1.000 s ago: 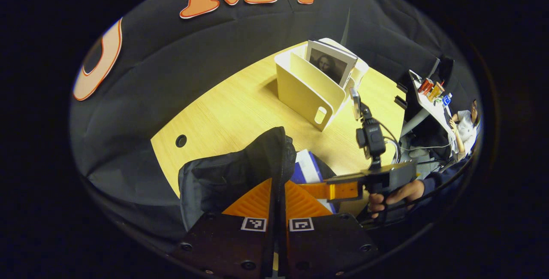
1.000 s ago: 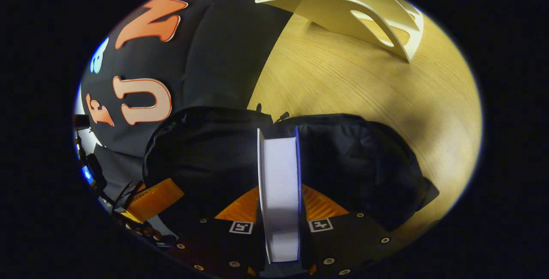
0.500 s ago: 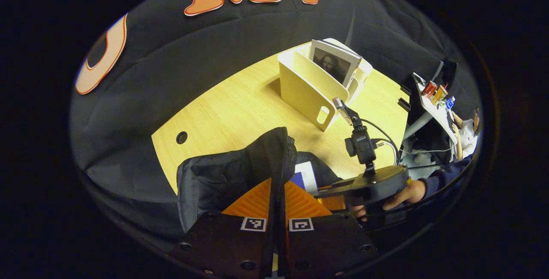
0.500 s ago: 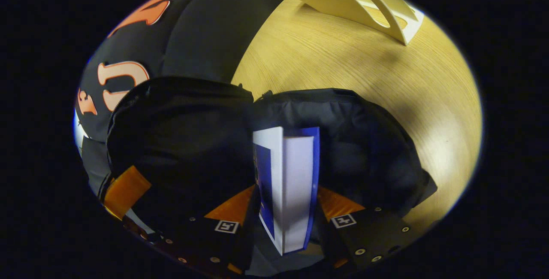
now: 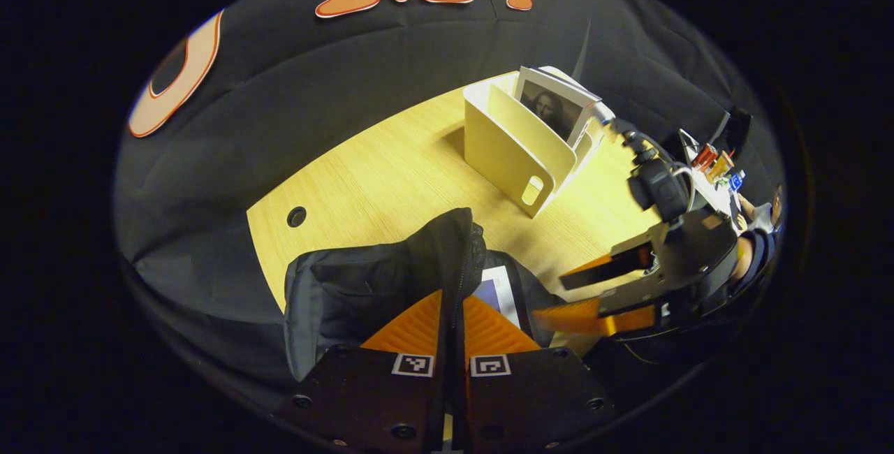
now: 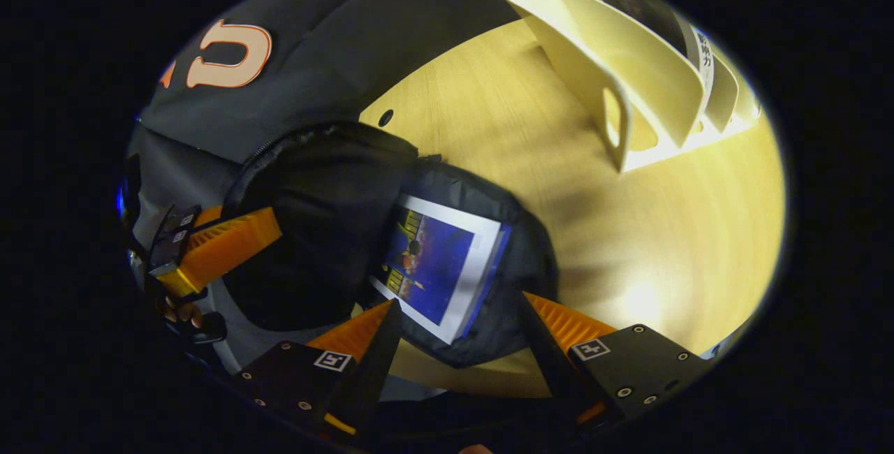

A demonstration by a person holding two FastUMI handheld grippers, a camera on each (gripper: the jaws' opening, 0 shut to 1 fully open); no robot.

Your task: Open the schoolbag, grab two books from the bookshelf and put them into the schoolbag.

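So the blue book (image 6: 436, 265) sits in the open mouth of the black schoolbag (image 6: 328, 223) near the table's (image 6: 531, 154) front edge, and the bag looks soft and floppy, so its flap needs holding or it'll slump shut. The left gripper (image 5: 452, 342) is pinched tight on that flap's zipper edge, while the right gripper (image 6: 461, 332) is spread wide with nothing in it, just above the bag. The other book (image 5: 555, 105) stands in the cream bookshelf (image 5: 513, 143) toward the far right corner; it looks thin, stiff, probably light, so I'd grab its top edge.
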